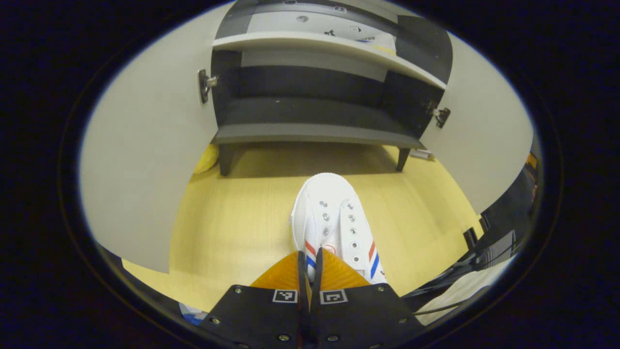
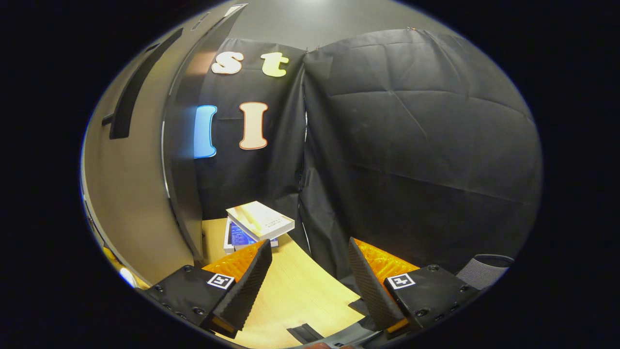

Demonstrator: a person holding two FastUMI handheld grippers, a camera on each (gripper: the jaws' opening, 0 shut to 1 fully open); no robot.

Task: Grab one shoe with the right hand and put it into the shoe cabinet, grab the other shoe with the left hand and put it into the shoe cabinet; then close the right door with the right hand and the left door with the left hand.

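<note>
A white shoe (image 1: pixel 334 218) with red and blue side stripes points toe-first toward the open shoe cabinet (image 1: pixel 310 132). My left gripper (image 1: pixel 310 257) is shut on the shoe's rear edge, its orange-backed fingers pressed together over the thin rim. The cabinet's dark lower shelf lies straight ahead, with the left door (image 1: pixel 150 160) and right door (image 1: pixel 479 145) both swung wide. In the right gripper view, my right gripper (image 2: pixel 310 276) stands open with nothing between its fingers, beside a grey cabinet panel (image 2: pixel 131 194).
Pale wooden floor (image 1: pixel 232 228) runs from the shoe to the cabinet's legs. A yellow object (image 1: pixel 207 159) lies behind the left door. A stack of books (image 2: pixel 256 223) sits on the floor by the black cloth wall. Cables and dark gear (image 1: pixel 489 247) lie at the right.
</note>
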